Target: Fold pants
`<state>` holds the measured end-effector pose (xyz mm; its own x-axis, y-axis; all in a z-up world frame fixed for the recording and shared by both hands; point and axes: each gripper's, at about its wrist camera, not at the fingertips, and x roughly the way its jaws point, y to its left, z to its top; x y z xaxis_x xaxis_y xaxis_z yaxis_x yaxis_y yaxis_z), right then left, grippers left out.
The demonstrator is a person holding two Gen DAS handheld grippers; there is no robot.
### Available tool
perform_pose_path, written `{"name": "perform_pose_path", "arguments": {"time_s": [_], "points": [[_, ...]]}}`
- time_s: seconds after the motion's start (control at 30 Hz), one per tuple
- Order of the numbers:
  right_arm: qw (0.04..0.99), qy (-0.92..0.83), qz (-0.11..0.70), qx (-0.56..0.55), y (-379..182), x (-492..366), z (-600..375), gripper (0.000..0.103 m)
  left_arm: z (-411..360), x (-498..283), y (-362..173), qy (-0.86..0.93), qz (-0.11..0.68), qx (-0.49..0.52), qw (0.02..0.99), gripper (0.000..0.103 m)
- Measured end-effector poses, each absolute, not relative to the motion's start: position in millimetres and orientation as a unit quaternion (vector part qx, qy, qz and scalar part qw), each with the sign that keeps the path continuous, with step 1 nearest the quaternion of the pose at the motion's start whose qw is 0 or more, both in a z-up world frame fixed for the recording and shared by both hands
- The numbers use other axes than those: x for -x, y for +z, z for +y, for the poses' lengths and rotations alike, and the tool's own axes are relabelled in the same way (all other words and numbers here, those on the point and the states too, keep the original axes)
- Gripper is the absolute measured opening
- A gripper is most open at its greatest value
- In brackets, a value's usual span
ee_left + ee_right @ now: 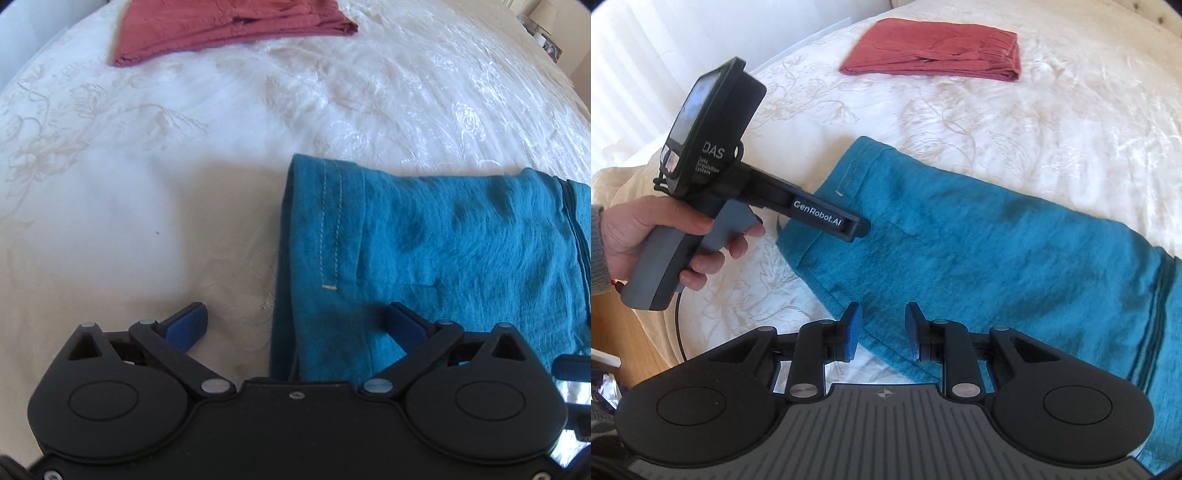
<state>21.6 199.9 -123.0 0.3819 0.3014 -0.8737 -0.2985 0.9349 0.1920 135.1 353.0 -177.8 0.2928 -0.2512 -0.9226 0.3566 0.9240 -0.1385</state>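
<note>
Left gripper (297,325), in its own wrist view, hangs with its jaws spread wide and nothing between the blue pads. One pad is over the bare white bed (147,203); the other is over the near left corner of the teal pants (443,240). The pants lie folded into a broad band whose long axis runs from the stitched fold edge straight ahead of this gripper away to the right of the view. That edge is the nearest part of the pants, so the jaws straddle it without pinching it. Beyond the pants, well apart at the far side of the bed, lies a folded red garment (229,29).

Right gripper (882,330), in its own view, shows its jaws narrowly parted with no cloth clamped; its pads hover above the near long edge of the pants (997,258). From here the band runs from the stitched end at upper left down to the lower right, where darker layered edges show. The left gripper (855,230), held by a hand (646,236), points at that stitched end, so the left hand looks nearer the short end and the right hand nearer the long side. The red garment (934,51) sits beyond the pants. Judging by this, any further fold would start from the stitched end and travel along the long axis.
</note>
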Motion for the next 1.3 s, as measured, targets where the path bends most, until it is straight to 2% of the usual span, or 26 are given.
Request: {"name": "perform_pose_path", "arguments": {"time_s": [0.2, 0.63, 0.7, 0.77, 0.83, 0.87, 0.93, 0.97, 1.1, 1.3], "points": [[0.832, 0.153, 0.532, -0.017, -121.5, -18.5, 190.4, 0.025, 342.0, -132.9, -187.2, -0.252, 0.554, -0.061, 0.791, 0.102], [0.83, 0.13, 0.542, -0.039, -113.5, -10.5, 180.2, 0.026, 331.0, -160.7, -189.8, -0.324, 0.573, 0.091, 0.747, 0.099], [0.83, 0.128, 0.542, -0.045, -111.4, -8.5, 177.0, 0.026, 330.2, -161.3, -189.1, -0.344, 0.582, 0.126, 0.726, 0.082], [0.829, 0.124, 0.542, -0.058, -109.3, -6.4, 171.7, 0.025, 326.0, -159.5, -188.6, -0.332, 0.585, 0.137, 0.728, 0.076], [0.83, 0.121, 0.541, -0.065, -106.8, -3.6, 165.9, 0.025, 321.3, -157.2, -189.1, -0.314, 0.584, 0.113, 0.74, 0.062], [0.831, 0.12, 0.539, -0.065, -105.5, -2.0, 163.2, 0.025, 319.8, -157.2, -188.6, -0.295, 0.585, 0.101, 0.749, 0.048], [0.835, 0.117, 0.534, -0.066, -102.9, 2.6, 156.7, 0.025, 327.5, -159.2, -186.9, -0.272, 0.59, 0.128, 0.749, 0.033], [0.836, 0.116, 0.532, -0.068, -101.7, 5.0, 152.1, 0.025, 331.7, -159.2, -185.3, -0.269, 0.59, 0.149, 0.746, 0.018], [0.838, 0.105, 0.526, -0.097, -99.0, 14.6, 128.5, 0.025, 327.3, -150.0, -159.0, -0.262, 0.574, 0.155, 0.761, 0.016], [0.842, 0.077, 0.513, -0.148, -98.6, 31.8, 68.9, 0.025, 279.1, -129.2, -98.1, -0.267, 0.543, 0.171, 0.778, 0.016]]}}
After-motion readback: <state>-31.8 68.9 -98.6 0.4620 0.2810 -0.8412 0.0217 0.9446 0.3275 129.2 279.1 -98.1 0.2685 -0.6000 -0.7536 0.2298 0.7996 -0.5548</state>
